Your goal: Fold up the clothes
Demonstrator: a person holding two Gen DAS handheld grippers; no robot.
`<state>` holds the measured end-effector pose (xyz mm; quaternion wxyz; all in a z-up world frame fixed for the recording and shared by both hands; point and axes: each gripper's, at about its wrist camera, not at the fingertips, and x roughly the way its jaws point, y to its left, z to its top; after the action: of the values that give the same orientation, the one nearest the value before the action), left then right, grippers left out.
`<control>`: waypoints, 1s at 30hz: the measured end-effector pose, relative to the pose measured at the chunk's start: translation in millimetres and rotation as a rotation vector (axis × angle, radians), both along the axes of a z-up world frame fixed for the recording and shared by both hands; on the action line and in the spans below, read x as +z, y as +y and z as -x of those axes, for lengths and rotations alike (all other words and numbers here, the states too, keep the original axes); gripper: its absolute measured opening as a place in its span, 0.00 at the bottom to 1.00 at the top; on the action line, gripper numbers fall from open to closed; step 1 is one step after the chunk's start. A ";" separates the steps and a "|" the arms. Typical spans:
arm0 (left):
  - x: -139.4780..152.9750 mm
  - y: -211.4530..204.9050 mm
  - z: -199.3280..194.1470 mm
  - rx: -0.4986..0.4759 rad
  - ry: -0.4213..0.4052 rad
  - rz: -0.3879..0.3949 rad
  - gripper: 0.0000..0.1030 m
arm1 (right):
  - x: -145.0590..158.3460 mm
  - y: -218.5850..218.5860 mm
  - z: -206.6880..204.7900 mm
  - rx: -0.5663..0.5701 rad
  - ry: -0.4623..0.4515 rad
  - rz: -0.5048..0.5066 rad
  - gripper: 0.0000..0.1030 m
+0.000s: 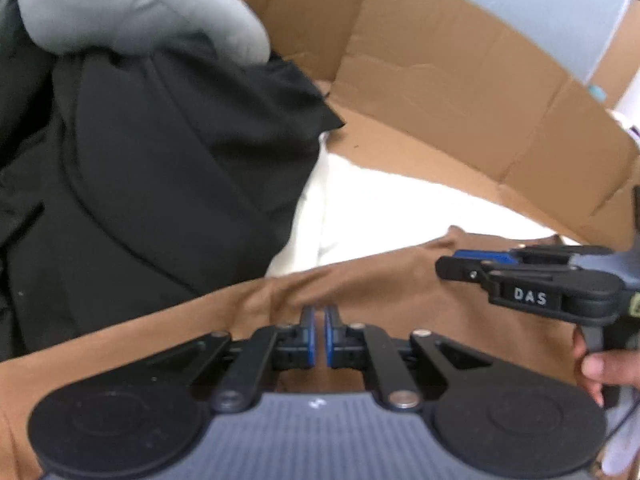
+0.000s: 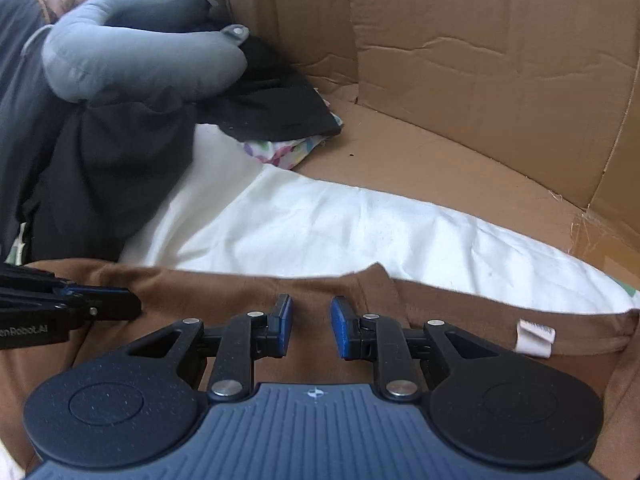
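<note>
Brown cloth [image 2: 224, 300] fills the lower half of both views, lying over a white sheet [image 2: 320, 224]; my left tool [image 1: 319, 334] sits low centre in its own view, jaws nearly together, and whether they pinch a fold of the brown cloth I cannot tell; my right tool [image 2: 311, 328] hovers over the same garment, jaws narrow with a clear gap and nothing between them; a white label [image 2: 534, 338] shows on the hem at lower right; black clothes [image 2: 120, 152] are heaped at the left with a grey pillow [image 2: 140, 64] on top; a cardboard wall [image 2: 480, 60] stands across the upper right; a hand [image 1: 604, 368] grips the right tool's handle at the left view's right edge.
</note>
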<state>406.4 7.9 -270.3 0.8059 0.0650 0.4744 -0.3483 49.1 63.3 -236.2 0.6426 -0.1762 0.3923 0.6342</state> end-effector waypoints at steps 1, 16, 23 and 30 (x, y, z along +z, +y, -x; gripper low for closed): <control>-2.5 -1.0 -2.8 0.016 0.005 0.005 0.05 | -0.5 3.9 -0.8 -0.003 0.002 0.006 0.26; 19.1 41.2 -17.1 0.195 0.061 0.146 0.14 | 22.9 2.1 -45.6 -0.107 0.071 -0.046 0.27; 56.9 77.3 4.1 0.162 0.042 0.132 0.48 | 57.4 -43.8 -67.3 -0.072 0.065 -0.043 0.46; 90.7 80.5 35.6 0.179 0.072 0.070 0.63 | 114.4 -113.7 -82.3 -0.042 0.059 0.014 0.54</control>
<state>370.8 88.5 -179.6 0.8180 -0.0184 0.4942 -0.2936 131.4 -50.5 -121.8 0.6425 -0.1534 0.4190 0.6229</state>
